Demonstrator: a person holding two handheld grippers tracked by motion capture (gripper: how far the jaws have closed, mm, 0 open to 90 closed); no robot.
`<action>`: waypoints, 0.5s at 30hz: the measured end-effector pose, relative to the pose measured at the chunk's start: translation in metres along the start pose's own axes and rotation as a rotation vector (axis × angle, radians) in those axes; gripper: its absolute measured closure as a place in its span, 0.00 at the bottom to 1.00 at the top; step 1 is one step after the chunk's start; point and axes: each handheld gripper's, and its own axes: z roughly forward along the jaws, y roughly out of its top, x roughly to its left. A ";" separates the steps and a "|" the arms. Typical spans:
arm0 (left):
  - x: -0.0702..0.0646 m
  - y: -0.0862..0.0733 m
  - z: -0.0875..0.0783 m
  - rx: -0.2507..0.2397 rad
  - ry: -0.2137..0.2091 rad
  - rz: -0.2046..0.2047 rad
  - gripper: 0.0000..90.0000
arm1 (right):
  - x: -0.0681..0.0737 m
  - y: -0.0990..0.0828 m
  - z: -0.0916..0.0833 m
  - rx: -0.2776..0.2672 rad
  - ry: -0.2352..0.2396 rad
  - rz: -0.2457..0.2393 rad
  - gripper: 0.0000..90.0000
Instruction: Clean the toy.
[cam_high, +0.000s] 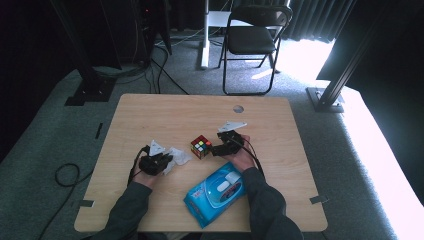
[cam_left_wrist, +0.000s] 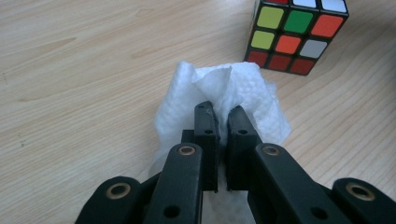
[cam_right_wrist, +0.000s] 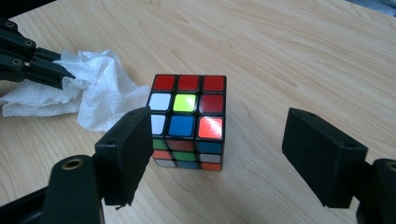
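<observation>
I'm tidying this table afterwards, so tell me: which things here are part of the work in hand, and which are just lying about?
In use:
- white wipe, pinched in the left gripper
- puzzle cube, standing on the table before the open jaws of the right gripper

Lying about:
- blue wipes pack, near the table's front edge
- folding chair, on the floor beyond the table

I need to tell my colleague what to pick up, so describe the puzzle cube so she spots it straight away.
Start at the wooden table and look to its middle, just beyond the blue wipes pack. The puzzle cube stands between the crumpled white tissue and the right gripper. It is the only many-coloured thing there, a black-edged cube of small coloured squares.
</observation>
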 end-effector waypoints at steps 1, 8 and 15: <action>0.000 0.000 0.000 0.000 0.001 -0.001 0.95 | 0.000 0.000 0.000 -0.001 0.002 0.002 0.27; 0.002 0.001 -0.001 -0.004 0.006 -0.004 0.95 | 0.003 -0.001 0.005 0.019 0.012 0.021 0.25; 0.005 0.001 -0.004 -0.016 0.011 -0.014 0.95 | 0.009 -0.002 0.007 0.024 0.008 0.039 0.24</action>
